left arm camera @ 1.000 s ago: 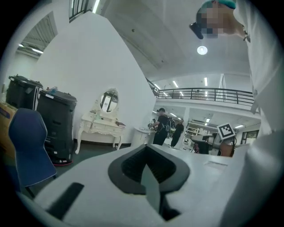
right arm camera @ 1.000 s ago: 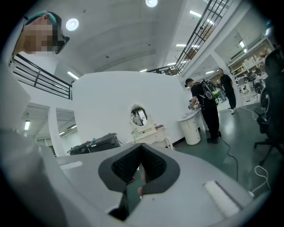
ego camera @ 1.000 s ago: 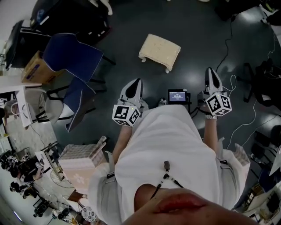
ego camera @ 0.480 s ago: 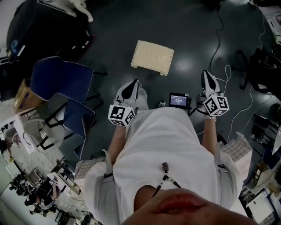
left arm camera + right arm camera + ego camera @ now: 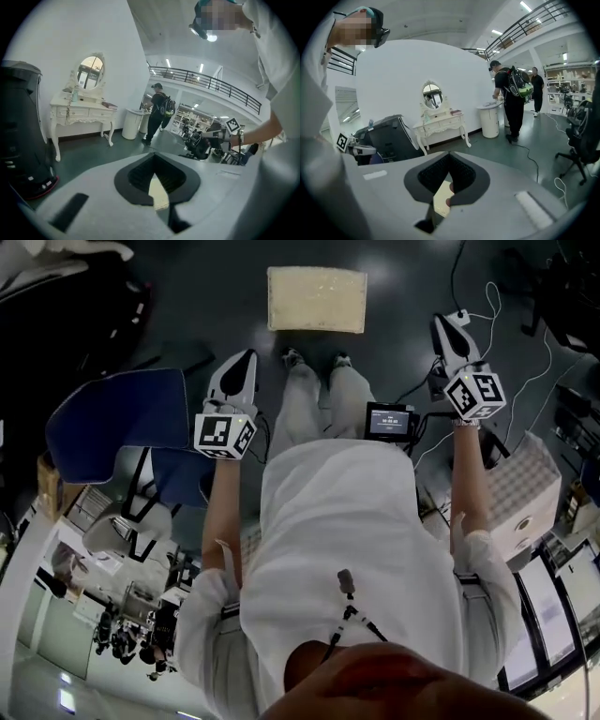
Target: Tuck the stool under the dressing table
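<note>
Both claws are pressed together, empty. Stool [image 5: 316,298] is on the floor at 12 o'clock, just past the feet, long axis 9-to-3. Left gripper [image 5: 247,356], off its 8 o'clock corner, looks nearer than right gripper [image 5: 439,321] at 3. Dressing table [image 5: 82,112] is well apart, against the wall.

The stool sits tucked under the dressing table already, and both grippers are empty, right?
Not tucked: the head view shows the stool on open floor just beyond the person's feet; the dressing table stands apart by the wall. The left gripper and right gripper are indeed empty.
</note>
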Demonstrator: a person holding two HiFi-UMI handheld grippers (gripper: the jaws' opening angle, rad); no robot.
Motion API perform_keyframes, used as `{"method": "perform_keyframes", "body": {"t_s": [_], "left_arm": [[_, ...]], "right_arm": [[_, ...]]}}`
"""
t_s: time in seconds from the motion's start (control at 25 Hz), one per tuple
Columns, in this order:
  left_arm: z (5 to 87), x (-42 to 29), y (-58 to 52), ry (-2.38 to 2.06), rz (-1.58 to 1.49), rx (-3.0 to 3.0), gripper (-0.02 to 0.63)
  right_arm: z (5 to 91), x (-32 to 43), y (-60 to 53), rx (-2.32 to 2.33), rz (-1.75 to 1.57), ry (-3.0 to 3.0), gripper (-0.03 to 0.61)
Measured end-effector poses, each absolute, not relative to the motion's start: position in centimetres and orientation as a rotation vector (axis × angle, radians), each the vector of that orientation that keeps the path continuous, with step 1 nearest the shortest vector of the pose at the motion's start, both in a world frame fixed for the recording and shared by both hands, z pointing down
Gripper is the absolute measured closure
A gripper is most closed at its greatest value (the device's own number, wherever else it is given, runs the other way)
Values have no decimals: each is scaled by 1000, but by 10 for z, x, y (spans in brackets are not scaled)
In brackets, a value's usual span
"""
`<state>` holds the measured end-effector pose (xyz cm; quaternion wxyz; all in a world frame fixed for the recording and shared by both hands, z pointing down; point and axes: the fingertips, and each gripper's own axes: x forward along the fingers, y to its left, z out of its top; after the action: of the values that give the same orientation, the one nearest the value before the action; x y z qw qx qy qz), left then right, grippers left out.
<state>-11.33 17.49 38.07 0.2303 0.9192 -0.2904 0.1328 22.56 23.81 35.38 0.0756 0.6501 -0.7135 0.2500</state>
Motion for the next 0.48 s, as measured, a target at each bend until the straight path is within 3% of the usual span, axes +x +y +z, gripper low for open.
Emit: {"method": "perform_keyframes", "body": {"t_s": [0.32, 0.48], "left_arm": [[535, -86, 126, -708, 540, 2397, 607], [620, -65, 123, -657, 590, 2273, 552]], "right_arm": [[511, 291, 205, 1993, 891, -1909, 571], [613, 276, 189, 1905, 1025, -1865, 571]]}}
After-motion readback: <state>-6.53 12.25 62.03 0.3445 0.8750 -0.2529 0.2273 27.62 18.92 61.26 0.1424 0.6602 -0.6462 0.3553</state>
